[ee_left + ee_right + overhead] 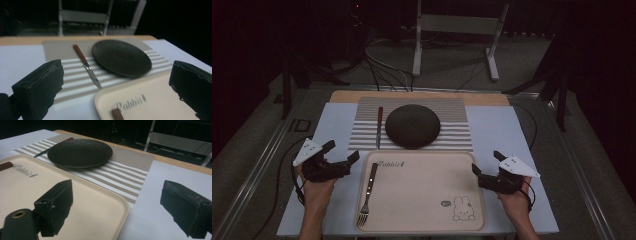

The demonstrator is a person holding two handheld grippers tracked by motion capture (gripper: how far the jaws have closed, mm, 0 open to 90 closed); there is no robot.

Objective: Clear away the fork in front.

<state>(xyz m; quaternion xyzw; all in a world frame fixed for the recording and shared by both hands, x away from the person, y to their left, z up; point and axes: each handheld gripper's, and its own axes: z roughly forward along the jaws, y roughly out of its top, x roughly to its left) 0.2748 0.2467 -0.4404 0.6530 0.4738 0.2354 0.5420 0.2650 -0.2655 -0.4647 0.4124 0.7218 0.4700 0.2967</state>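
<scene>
- Since the fork (367, 194) lies on the cream tray (422, 220) along its left edge, tines toward the near edge and brown handle toward the far one, it sits just to the right of the left gripper (343, 155).
- Its long axis runs near to far, roughly parallel to the tray's left rim; in the left gripper view the handle end (117, 114) shows between the two black jaws, low down.
- The left gripper is spread wide with nothing between its pads, and it is clearly the nearer of the two.
- The right gripper (479, 170) hangs off the tray's right edge, jaws also apart and empty.
- Beyond the tray's far edge a striped placemat (452, 125) carries a dark plate (413, 126) with a knife (379, 127) just left of it.
- Tray and mat rest on a pale sheet (507, 135) over a wooden table (347, 95); the room behind is dark, with a metal stand (454, 30).
</scene>
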